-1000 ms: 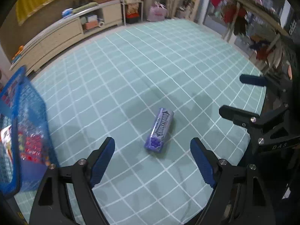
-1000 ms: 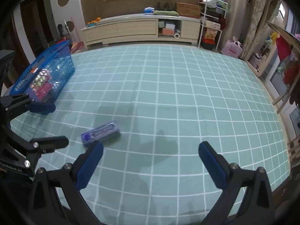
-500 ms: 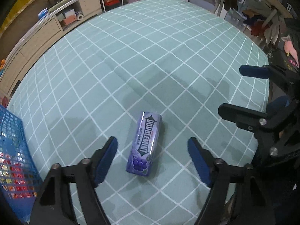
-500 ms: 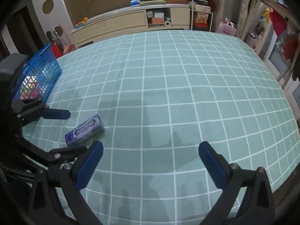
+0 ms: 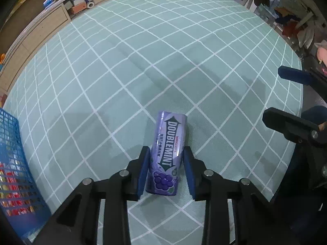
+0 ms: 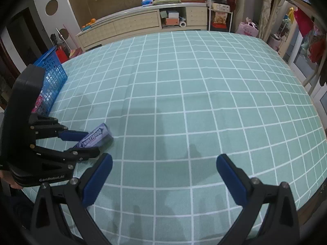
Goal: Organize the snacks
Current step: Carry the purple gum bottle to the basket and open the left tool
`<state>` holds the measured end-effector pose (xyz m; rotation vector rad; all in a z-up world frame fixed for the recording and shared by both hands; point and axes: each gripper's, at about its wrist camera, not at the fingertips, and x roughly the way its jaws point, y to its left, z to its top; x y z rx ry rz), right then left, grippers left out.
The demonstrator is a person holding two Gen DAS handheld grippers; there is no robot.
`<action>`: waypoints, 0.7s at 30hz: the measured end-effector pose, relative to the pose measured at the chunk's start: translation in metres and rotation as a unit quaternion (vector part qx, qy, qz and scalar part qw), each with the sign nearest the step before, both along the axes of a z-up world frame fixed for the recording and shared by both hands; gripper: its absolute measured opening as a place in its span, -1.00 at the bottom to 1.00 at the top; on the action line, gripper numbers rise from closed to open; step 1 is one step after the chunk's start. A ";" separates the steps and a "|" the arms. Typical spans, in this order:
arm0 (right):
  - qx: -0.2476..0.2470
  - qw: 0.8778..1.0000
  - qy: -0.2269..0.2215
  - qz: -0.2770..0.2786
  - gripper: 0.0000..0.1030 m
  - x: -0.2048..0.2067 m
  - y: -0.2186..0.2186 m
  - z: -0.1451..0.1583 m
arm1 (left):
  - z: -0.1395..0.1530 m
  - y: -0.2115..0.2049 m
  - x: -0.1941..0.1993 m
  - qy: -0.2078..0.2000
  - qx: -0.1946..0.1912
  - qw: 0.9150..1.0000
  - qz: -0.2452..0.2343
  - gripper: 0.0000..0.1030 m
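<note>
A purple Doublemint gum pack (image 5: pixel 167 155) lies on the teal checked tablecloth (image 5: pixel 143 61). My left gripper (image 5: pixel 166 170) is down at the cloth with its blue pads closed against both long sides of the pack's near half. The pack (image 6: pixel 95 135) and the left gripper (image 6: pixel 81 140) also show in the right wrist view at the left. My right gripper (image 6: pixel 163 178) is wide open and empty above the cloth's near middle; its fingers (image 5: pixel 294 75) show at the right of the left wrist view.
A blue mesh basket (image 5: pixel 12 163) with red snack packets stands at the table's left end, also in the right wrist view (image 6: pixel 51 69). A long cabinet (image 6: pixel 143 23) and shelves stand beyond the table. Table edges are near on the right.
My left gripper has dropped to the gum pack and closed from wide open onto its sides. The right gripper has stayed open, its view tilting slightly.
</note>
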<state>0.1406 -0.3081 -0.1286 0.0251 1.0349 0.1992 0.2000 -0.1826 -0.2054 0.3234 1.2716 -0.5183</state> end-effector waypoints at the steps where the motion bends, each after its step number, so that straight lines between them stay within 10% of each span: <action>1: -0.001 1.000 0.002 0.000 0.99 0.000 0.000 0.000 | 0.002 0.002 -0.003 -0.005 -0.003 1.000 0.002 -0.43; 21: -0.025 0.997 -0.054 0.044 0.99 -0.011 0.052 0.073 | 0.125 0.087 -0.065 -0.130 -0.079 0.986 0.074 -0.44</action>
